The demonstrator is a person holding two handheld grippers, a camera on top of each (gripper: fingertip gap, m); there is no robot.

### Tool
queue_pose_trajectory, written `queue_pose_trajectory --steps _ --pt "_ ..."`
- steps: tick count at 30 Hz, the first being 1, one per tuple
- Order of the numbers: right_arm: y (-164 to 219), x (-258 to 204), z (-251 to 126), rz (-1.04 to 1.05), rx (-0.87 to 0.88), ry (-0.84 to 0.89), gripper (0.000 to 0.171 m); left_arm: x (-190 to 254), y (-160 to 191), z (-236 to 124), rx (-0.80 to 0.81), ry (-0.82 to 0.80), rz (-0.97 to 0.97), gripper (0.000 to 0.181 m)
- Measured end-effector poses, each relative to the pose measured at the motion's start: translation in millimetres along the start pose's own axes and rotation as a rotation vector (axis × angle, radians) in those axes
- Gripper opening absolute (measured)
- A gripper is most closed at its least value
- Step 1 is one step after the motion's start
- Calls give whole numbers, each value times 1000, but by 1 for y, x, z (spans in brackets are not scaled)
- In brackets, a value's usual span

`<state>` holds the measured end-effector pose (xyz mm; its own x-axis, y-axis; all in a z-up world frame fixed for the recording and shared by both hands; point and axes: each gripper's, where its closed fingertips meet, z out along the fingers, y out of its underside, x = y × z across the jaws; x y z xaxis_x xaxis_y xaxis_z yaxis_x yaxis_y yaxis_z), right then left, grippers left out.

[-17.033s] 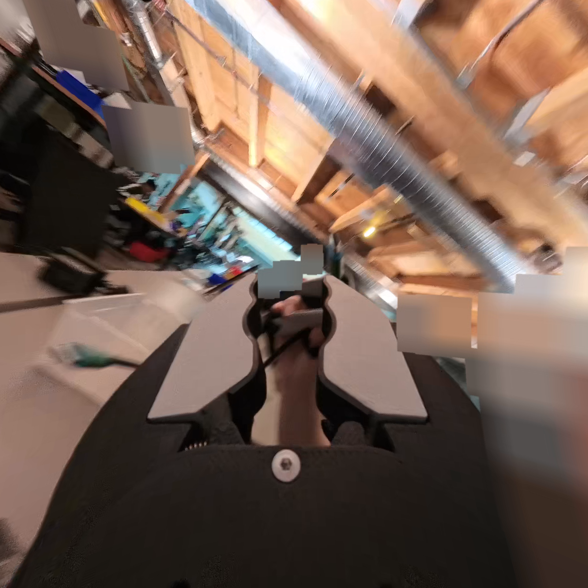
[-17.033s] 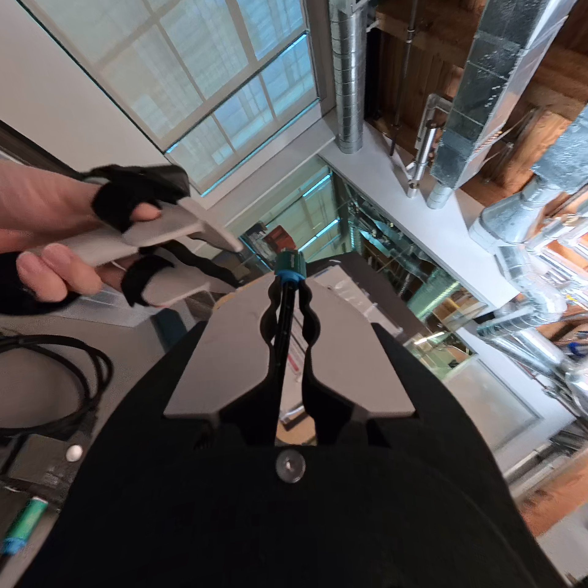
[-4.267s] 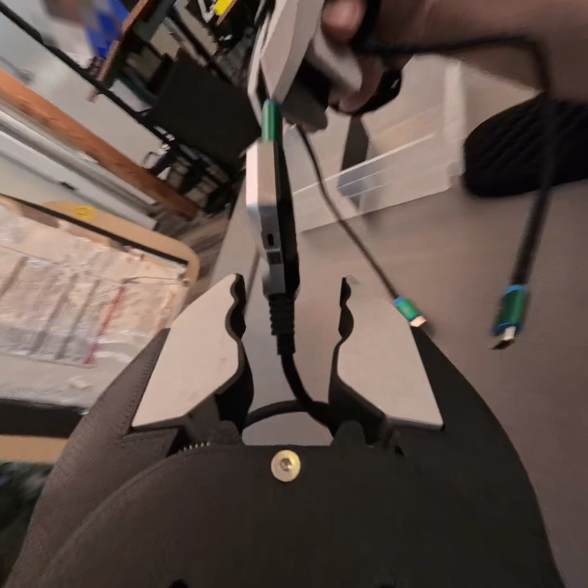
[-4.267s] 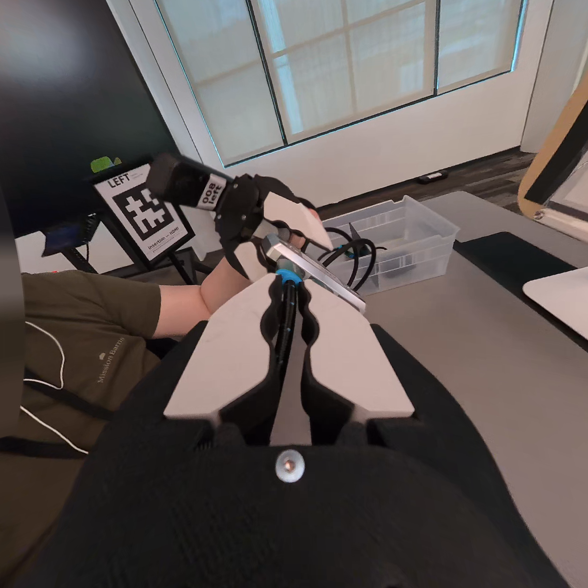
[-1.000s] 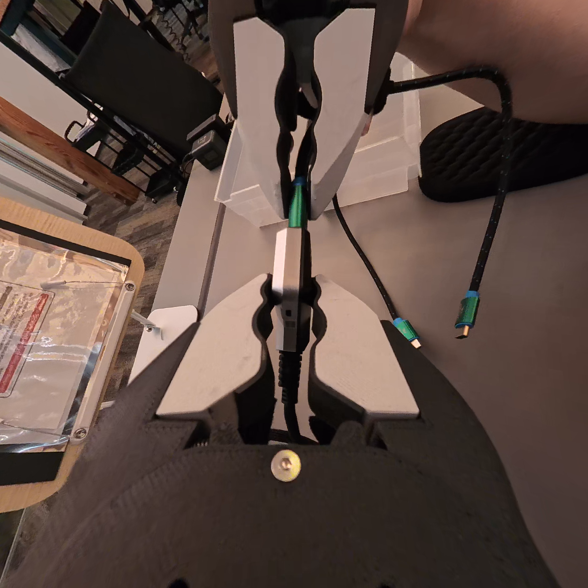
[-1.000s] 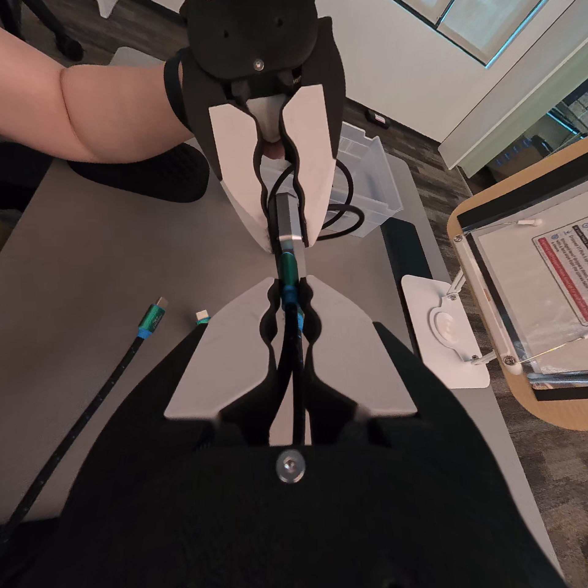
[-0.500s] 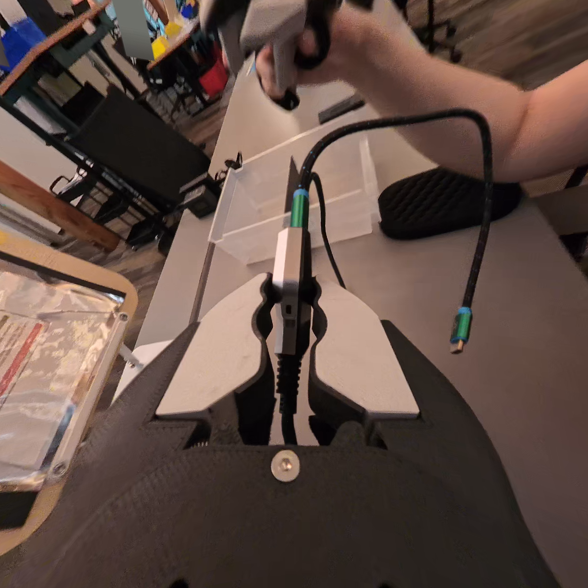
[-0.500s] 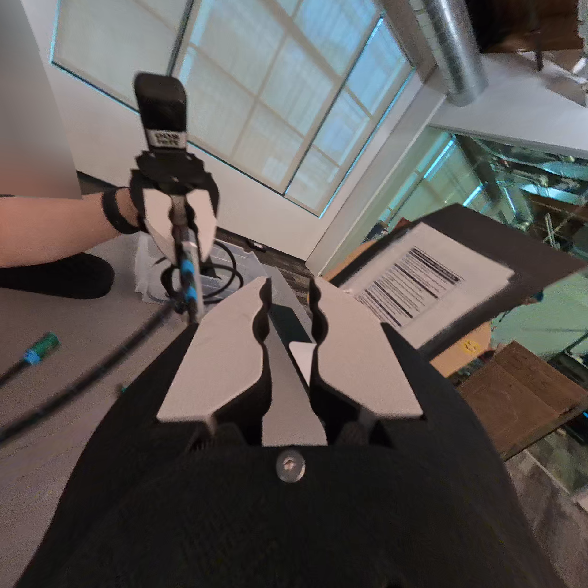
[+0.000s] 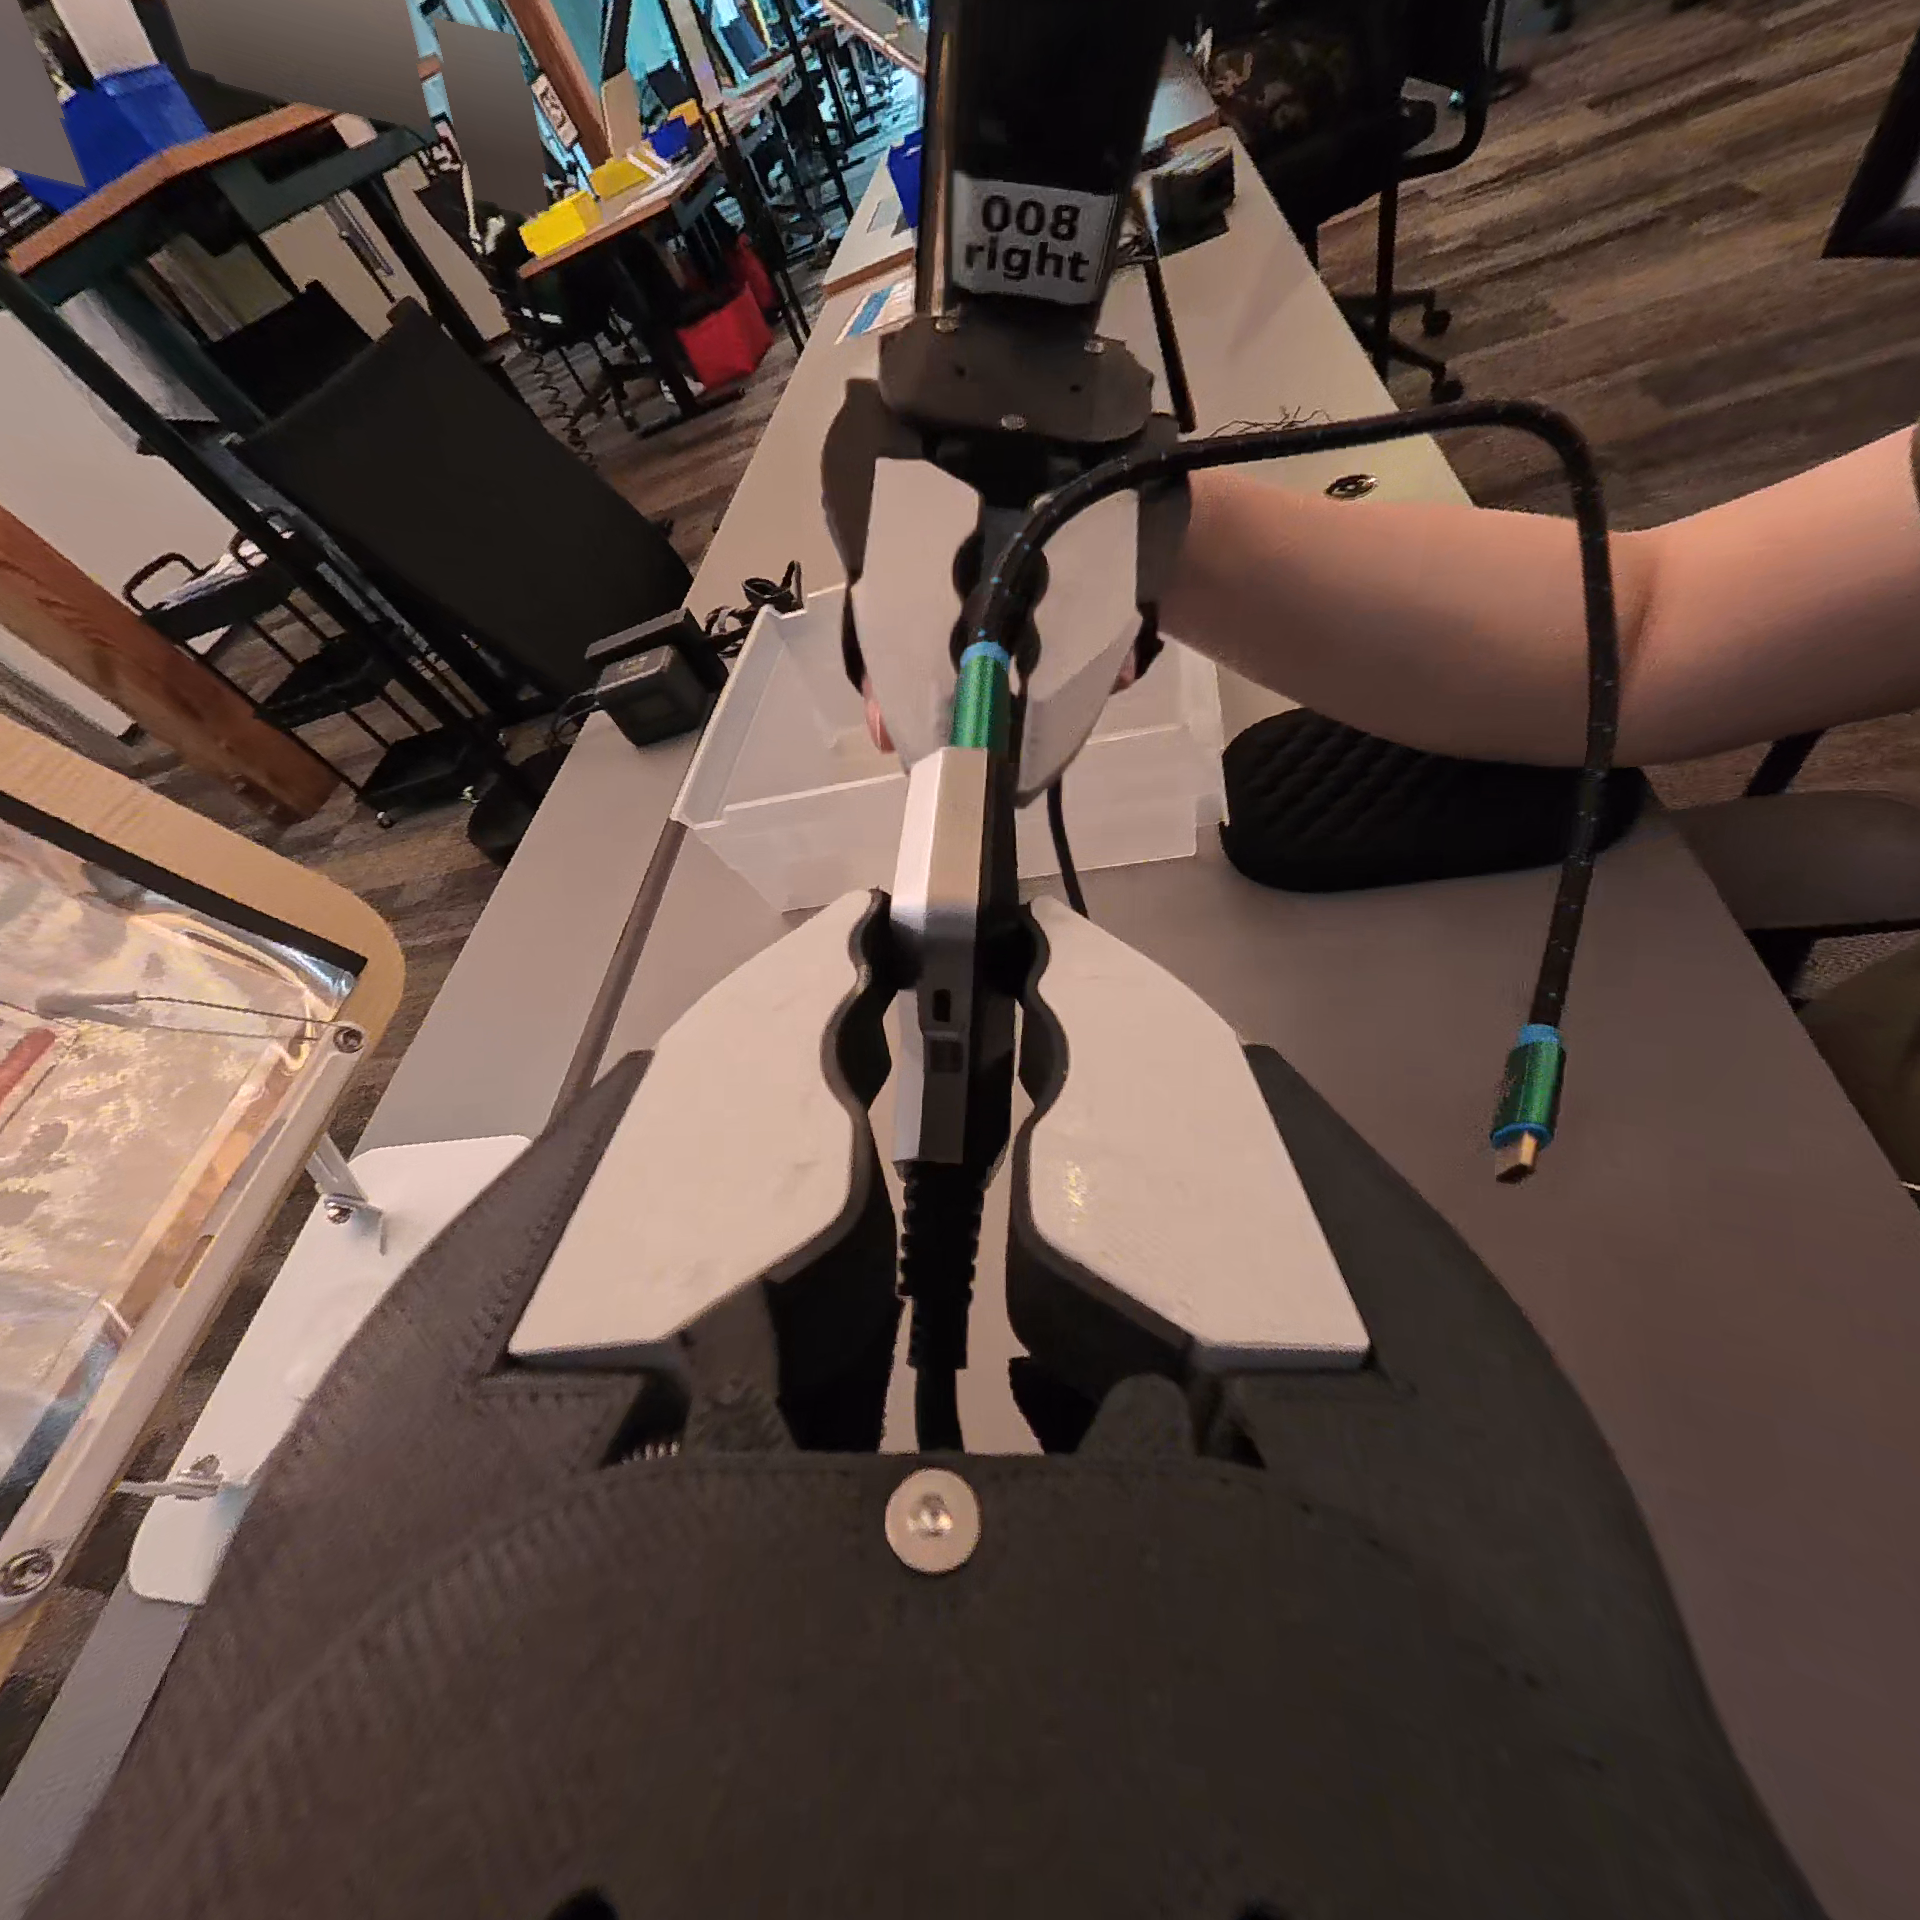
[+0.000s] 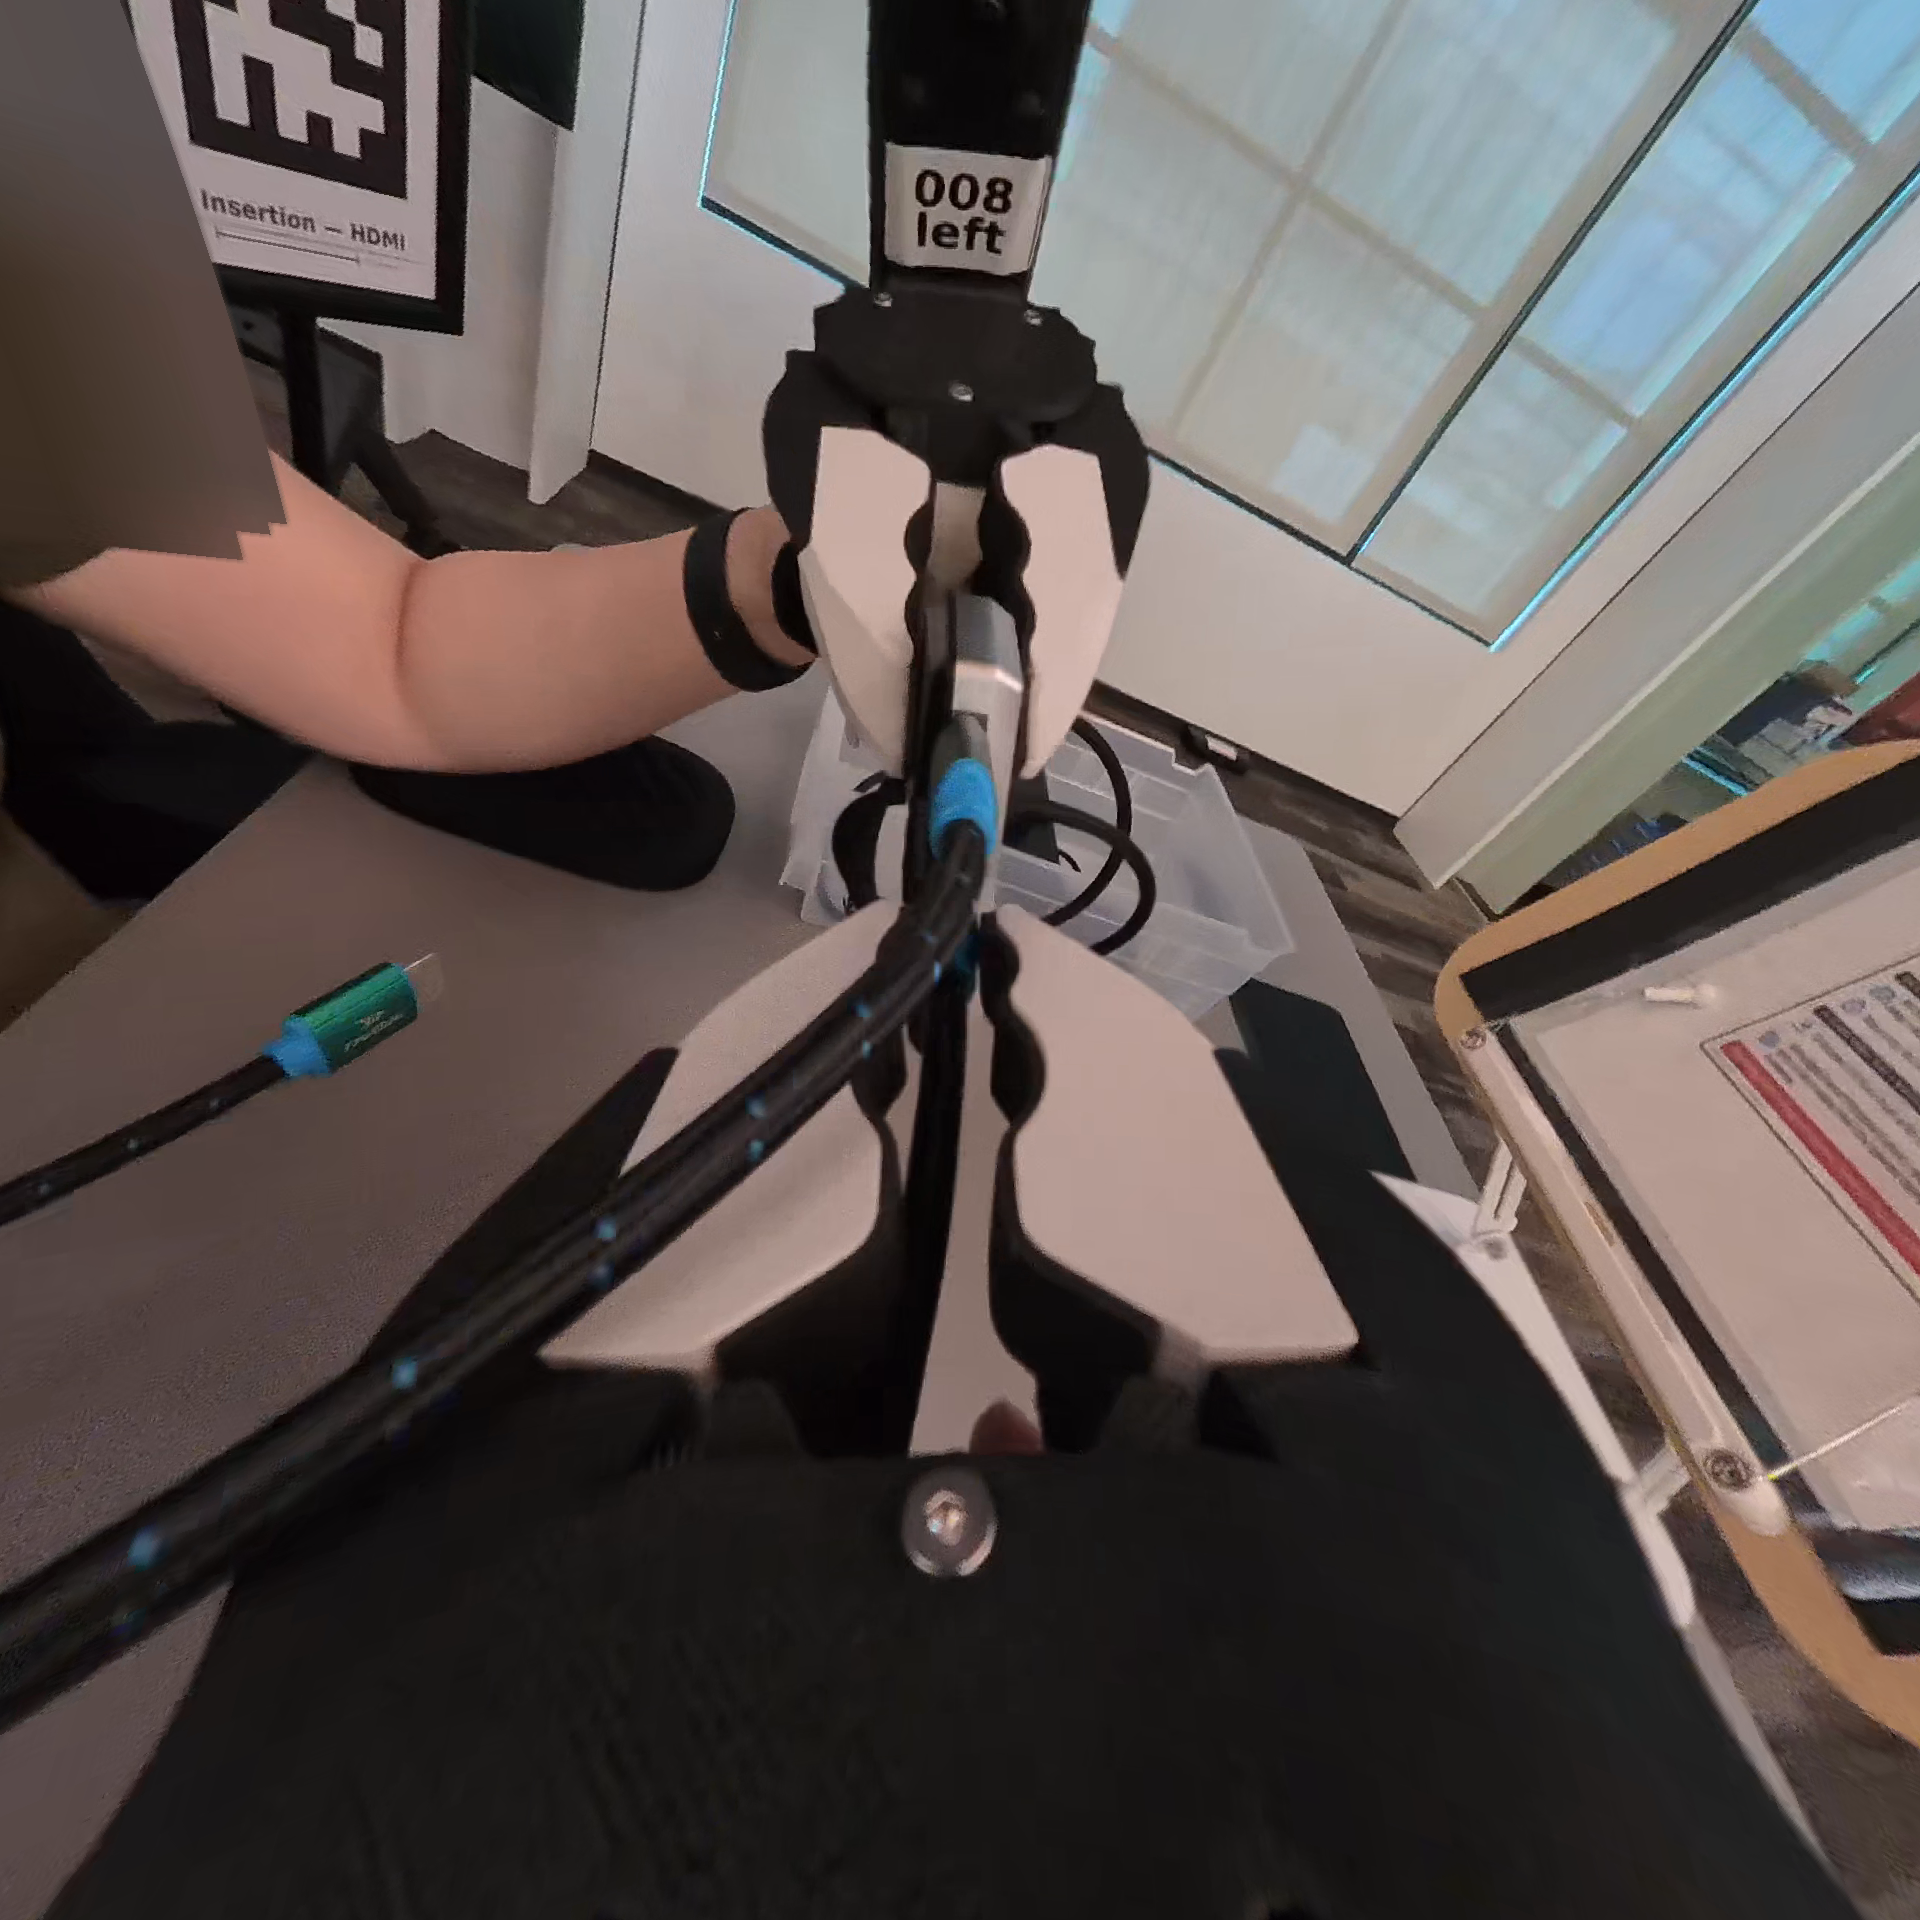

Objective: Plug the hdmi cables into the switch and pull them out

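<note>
My left gripper [image 9: 948, 920] is shut on a slim silver HDMI switch [image 9: 935, 831] and holds it edge-up above the grey table [image 9: 1558, 1455]. A green HDMI plug [image 9: 980, 696] with a blue collar sits in the switch's far end. My right gripper [image 10: 951, 920] faces the left one. It is shut on the braided black cable [image 10: 727, 1132] just behind that plug [image 10: 961, 805]. The cable crosses my right gripper's left finger and loops away. Its other green plug [image 9: 1522, 1101] hangs free above the table. The switch's own black lead runs back between my left fingers.
A clear plastic bin [image 9: 790, 748] with coiled cables stands behind the grippers. A black wrist rest [image 9: 1403, 810] lies under the person's forearm [image 9: 1558, 623]. A wood-rimmed board [image 9: 208, 935] on a white stand [image 9: 312, 1299] is at the table's left edge.
Half a second ago my right gripper was open and lifted away from the cable. It has come back and closed on the cable behind the plug. My left gripper has kept hold of the switch.
</note>
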<state>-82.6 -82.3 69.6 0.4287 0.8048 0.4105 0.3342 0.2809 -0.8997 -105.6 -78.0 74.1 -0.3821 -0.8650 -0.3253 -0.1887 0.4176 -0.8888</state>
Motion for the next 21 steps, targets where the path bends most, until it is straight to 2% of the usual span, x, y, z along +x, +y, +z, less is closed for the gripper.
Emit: queue_pose_trajectory --steps 4,10,12,14,16,17,18,21 --pt "0 0 -1 45 1 -12 12 0 -2 1 13 1 -11 22" --pt "-5 -2 -3 -51 -70 1 12 3 -10 0 86 -10 45 23" --pt "-4 -3 -3 -100 -135 29 12 -8 -4 0 88 -112 79 45" --pt "1 -3 -1 -143 -190 48 12 -5 11 6 16 -85 76 37" --pt "3 -4 1 -139 -196 42 11 -6 33 18 -93 -70 63 43" --pt "6 -3 2 -138 -208 44 11 -6 41 23 -123 -64 71 37" --pt "9 -2 2 -136 -221 46 11 -3 44 27 -121 -41 82 25" --pt "15 0 -3 -92 -227 37 12 -5 46 35 -114 -47 110 24"
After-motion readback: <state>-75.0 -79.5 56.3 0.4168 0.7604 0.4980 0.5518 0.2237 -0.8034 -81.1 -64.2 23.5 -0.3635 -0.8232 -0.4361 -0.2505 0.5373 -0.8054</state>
